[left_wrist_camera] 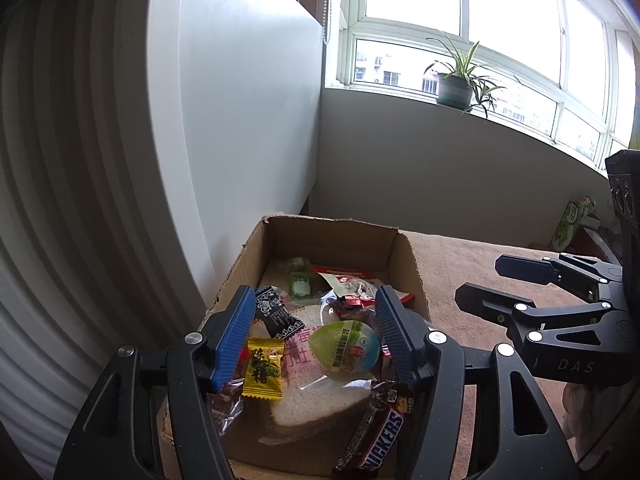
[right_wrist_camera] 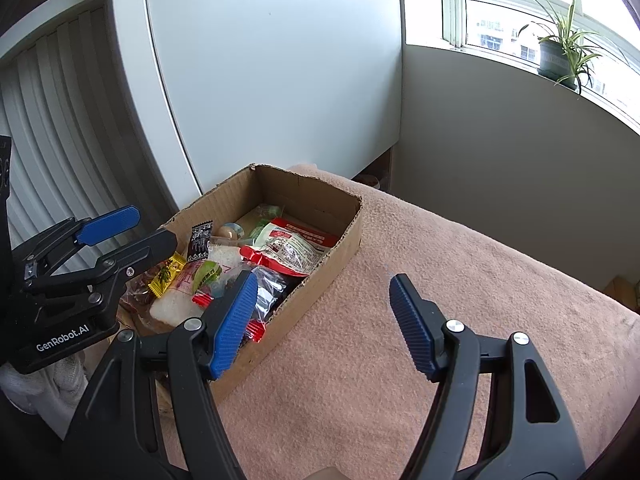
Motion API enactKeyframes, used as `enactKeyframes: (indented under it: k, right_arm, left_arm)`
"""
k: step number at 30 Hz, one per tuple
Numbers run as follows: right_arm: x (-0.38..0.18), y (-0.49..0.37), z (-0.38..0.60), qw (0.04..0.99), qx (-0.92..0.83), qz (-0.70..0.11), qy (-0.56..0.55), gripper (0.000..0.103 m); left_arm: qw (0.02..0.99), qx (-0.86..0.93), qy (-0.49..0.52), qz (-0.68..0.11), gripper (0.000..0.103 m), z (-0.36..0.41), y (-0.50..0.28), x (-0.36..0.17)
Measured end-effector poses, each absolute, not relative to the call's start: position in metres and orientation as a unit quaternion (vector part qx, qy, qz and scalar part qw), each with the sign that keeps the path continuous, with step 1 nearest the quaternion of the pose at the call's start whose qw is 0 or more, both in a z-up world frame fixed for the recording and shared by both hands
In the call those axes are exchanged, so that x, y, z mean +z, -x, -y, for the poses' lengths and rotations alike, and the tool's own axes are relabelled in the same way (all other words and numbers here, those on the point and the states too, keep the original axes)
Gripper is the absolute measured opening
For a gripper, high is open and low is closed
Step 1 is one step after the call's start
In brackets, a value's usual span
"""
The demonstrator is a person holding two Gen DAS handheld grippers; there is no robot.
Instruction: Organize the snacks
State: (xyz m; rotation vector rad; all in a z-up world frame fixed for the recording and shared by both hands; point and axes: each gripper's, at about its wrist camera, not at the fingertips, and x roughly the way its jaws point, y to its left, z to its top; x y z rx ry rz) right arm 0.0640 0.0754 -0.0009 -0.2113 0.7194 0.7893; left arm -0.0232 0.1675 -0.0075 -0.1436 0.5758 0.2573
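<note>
An open cardboard box (left_wrist_camera: pixel 412 264) (right_wrist_camera: pixel 344 232) sits on a pink-cloth table and holds several snacks: a wrapped bread slice (left_wrist_camera: pixel 316 412), a yellow candy (left_wrist_camera: pixel 264 368) (right_wrist_camera: pixel 166 274), a black sachet (left_wrist_camera: pixel 276 312) (right_wrist_camera: pixel 199 240), a green jelly cup (left_wrist_camera: pixel 346 346), a Snickers bar (left_wrist_camera: pixel 376 436) and a red-and-white packet (right_wrist_camera: pixel 288 250). My left gripper (left_wrist_camera: pixel 316 312) (right_wrist_camera: pixel 134 224) hovers open and empty above the box. My right gripper (right_wrist_camera: pixel 324 300) (left_wrist_camera: pixel 476 282) is open and empty over the cloth, just right of the box.
The pink cloth (right_wrist_camera: pixel 440 264) covers the table to the right of the box. A white panel (right_wrist_camera: pixel 272 72) and a ribbed radiator (left_wrist_camera: pixel 60 160) stand behind and left. A potted plant (left_wrist_camera: pixel 456 84) sits on the window sill. A green carton (left_wrist_camera: pixel 572 220) stands far right.
</note>
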Motion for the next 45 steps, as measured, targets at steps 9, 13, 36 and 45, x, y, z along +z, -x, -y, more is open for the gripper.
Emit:
enactKeyframes:
  k: [9,13,36,45]
  right_arm:
    - [0.002,-0.041,-0.042,0.871,0.365,-0.315,0.095,0.097]
    - [-0.002,-0.036,-0.031,0.873,0.359,-0.317,0.088,0.097]
    - [-0.003,-0.027,-0.018,0.885,0.341,-0.307,0.079,0.098]
    - [-0.004,-0.026,-0.020,0.884,0.343,-0.308,0.080,0.098]
  left_arm:
    - [0.950,0.129,0.060,-0.279,0.069,-0.149,0.047,-0.016]
    - [0.951,0.132,0.060,-0.273,0.072,-0.143,0.056,-0.014]
    - [0.951,0.142,0.057,-0.268,0.077,-0.131,0.061,-0.015]
    - [0.951,0.142,0.057,-0.269,0.077,-0.131,0.061,-0.016]
